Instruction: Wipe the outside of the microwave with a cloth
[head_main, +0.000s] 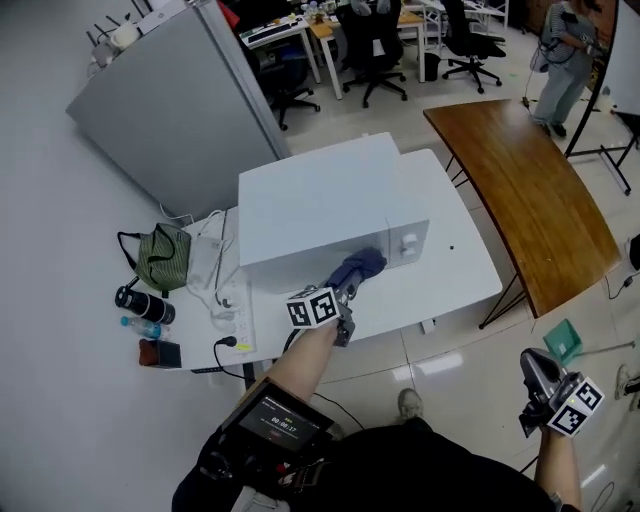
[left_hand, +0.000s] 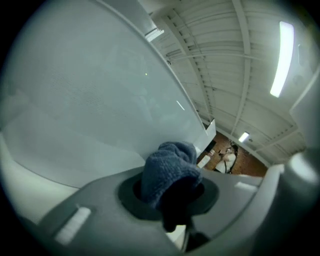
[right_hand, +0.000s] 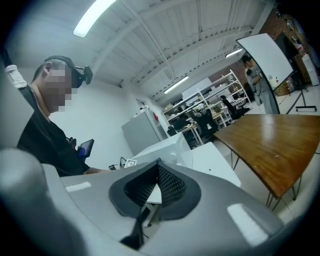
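Observation:
A white microwave (head_main: 320, 205) stands on a white table (head_main: 450, 270) in the head view. My left gripper (head_main: 350, 287) is shut on a dark blue cloth (head_main: 358, 267), and the bunched cloth presses against the microwave's front face, left of its knob (head_main: 408, 243). In the left gripper view the cloth (left_hand: 167, 170) bulges out between the jaws, with the microwave's pale front (left_hand: 90, 100) filling the view behind it. My right gripper (head_main: 535, 375) hangs low at the right over the floor, well away from the table, its jaws closed on nothing (right_hand: 159, 172).
A long wooden table (head_main: 530, 200) stands to the right. A grey cabinet (head_main: 170, 110) is behind at left. A green bag (head_main: 163, 255), a power strip with cables (head_main: 225, 300) and a bottle (head_main: 140, 328) crowd the table's left end. A person (head_main: 562, 55) stands far right.

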